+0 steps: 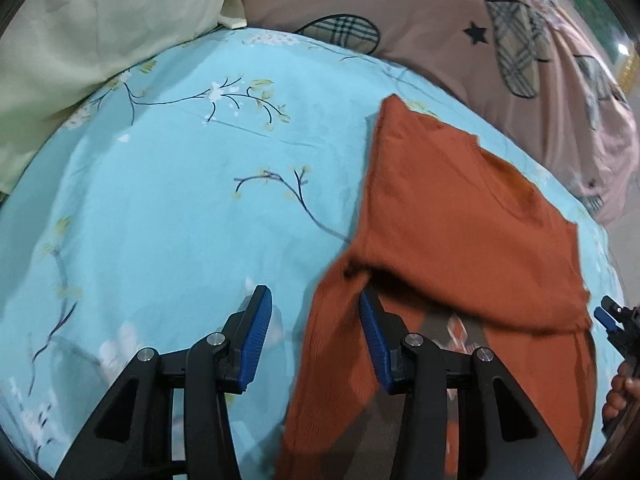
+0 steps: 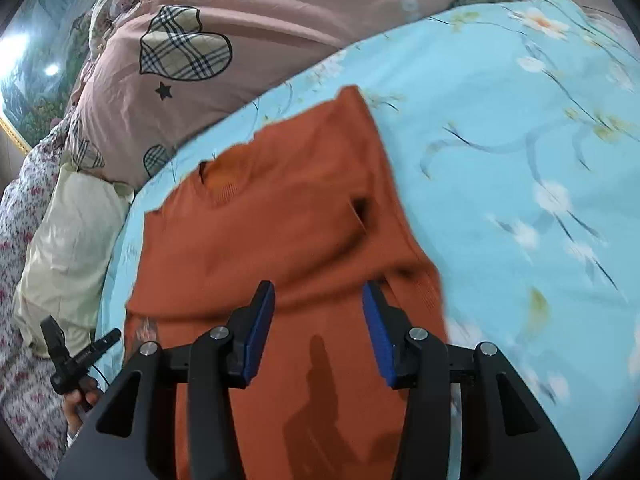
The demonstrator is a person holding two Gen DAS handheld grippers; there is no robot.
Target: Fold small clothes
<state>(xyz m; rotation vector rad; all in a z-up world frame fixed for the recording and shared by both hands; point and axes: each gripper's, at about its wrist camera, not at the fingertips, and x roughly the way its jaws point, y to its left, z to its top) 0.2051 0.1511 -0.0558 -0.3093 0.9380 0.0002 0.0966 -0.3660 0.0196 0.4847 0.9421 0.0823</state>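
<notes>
A rust-orange knit top [image 1: 460, 216] lies on the light blue flowered bedsheet [image 1: 180, 200], with one side folded over its body. My left gripper [image 1: 316, 300] is open above the top's near left edge, and the cloth drapes by its right finger [image 1: 374, 344]. In the right wrist view the top [image 2: 280, 220] fills the middle. My right gripper [image 2: 318, 296] is open just above it and holds nothing. The right gripper also shows at the left wrist view's right edge [image 1: 612, 316], the left gripper at the right wrist view's lower left [image 2: 76, 356].
A pink quilt with plaid hearts [image 1: 440, 20] is heaped at the far side of the bed. A pale yellow pillow [image 1: 80, 40] lies at the far left. In the right wrist view a flowered cloth [image 2: 24, 240] lies at the left edge.
</notes>
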